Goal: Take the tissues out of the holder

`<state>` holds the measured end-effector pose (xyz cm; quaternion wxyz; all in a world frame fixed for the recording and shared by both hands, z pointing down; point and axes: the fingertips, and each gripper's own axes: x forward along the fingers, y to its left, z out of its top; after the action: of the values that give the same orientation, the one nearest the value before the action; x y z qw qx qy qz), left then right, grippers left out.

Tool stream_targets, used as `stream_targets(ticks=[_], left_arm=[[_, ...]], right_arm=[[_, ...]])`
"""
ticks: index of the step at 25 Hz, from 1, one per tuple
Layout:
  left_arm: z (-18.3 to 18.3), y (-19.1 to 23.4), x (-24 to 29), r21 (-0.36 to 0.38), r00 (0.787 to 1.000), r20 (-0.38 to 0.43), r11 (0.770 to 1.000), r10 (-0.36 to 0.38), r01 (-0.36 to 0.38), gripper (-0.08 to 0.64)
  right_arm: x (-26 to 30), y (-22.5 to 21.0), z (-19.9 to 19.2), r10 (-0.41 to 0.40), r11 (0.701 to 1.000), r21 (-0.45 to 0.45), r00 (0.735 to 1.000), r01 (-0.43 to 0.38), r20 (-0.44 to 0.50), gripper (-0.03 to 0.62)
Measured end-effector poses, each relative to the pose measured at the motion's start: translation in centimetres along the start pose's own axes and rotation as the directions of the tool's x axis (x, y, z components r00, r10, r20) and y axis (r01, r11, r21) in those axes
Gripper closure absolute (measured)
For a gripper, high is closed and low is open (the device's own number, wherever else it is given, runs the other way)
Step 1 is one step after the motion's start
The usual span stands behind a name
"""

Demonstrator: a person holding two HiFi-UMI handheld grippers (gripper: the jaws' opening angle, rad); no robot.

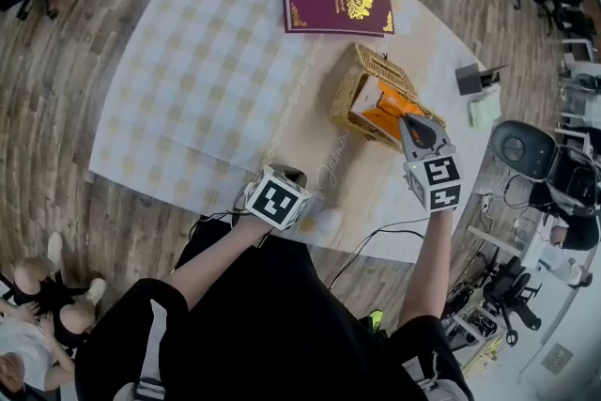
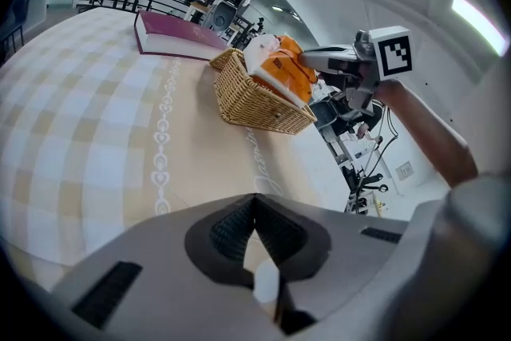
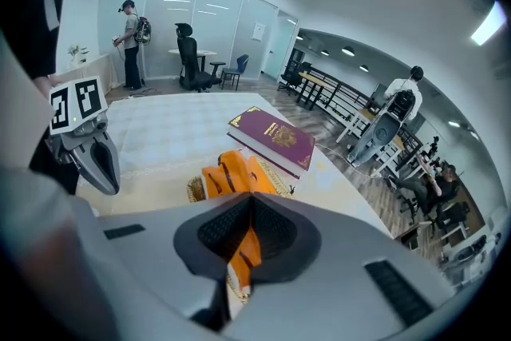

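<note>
Right tongs (image 3: 254, 202): jaws clamped on the orange tissue pack (image 3: 230, 172).
Left tongs (image 2: 255, 204): closed, empty, at seven o'clock from the wicker holder (image 1: 374, 63).
Progress: pack partway out, lower end seemingly inside the holder; lifting clear remains.

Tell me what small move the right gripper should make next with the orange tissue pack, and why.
Probably raise the right gripper straight up: its jaws are shut on the tissue pack, whose lower part sits inside the basket. Go gently, since the left gripper is shut, empty and away from the basket.
</note>
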<state>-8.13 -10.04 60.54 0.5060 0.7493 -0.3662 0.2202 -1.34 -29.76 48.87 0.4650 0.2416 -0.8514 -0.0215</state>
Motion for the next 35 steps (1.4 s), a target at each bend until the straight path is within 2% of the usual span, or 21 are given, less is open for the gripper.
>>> stream_targets(ticks=[11, 16, 25, 35], left_arm=[[-1.0, -0.9, -0.6, 0.075, 0.999, -0.037, 0.997, -0.031, 0.033, 0.56], [-1.3, -1.8, -0.6, 0.108, 0.997, -0.052, 0.992, -0.052, 0.057, 0.56], [-1.6, -3.0, -0.8, 0.183, 0.994, -0.092, 0.98, -0.058, 0.074, 0.56], [-2.0, -4.5, 0.0, 0.23, 0.988, -0.135, 0.967, -0.076, 0.106, 0.56]], right_arm=[[-3.3, 1.0, -0.4, -0.094, 0.992, 0.084, 0.995, 0.091, 0.028, 0.575], [-4.9, 2.0, -0.8, -0.115, 0.985, 0.133, 0.992, 0.109, 0.044, 0.575], [-7.4, 3.7, -3.1, -0.182, 0.949, 0.275, 0.981, 0.156, 0.069, 0.575], [-9.5, 7.0, -6.6, -0.192, 0.911, 0.379, 0.98, 0.16, 0.048, 0.575]])
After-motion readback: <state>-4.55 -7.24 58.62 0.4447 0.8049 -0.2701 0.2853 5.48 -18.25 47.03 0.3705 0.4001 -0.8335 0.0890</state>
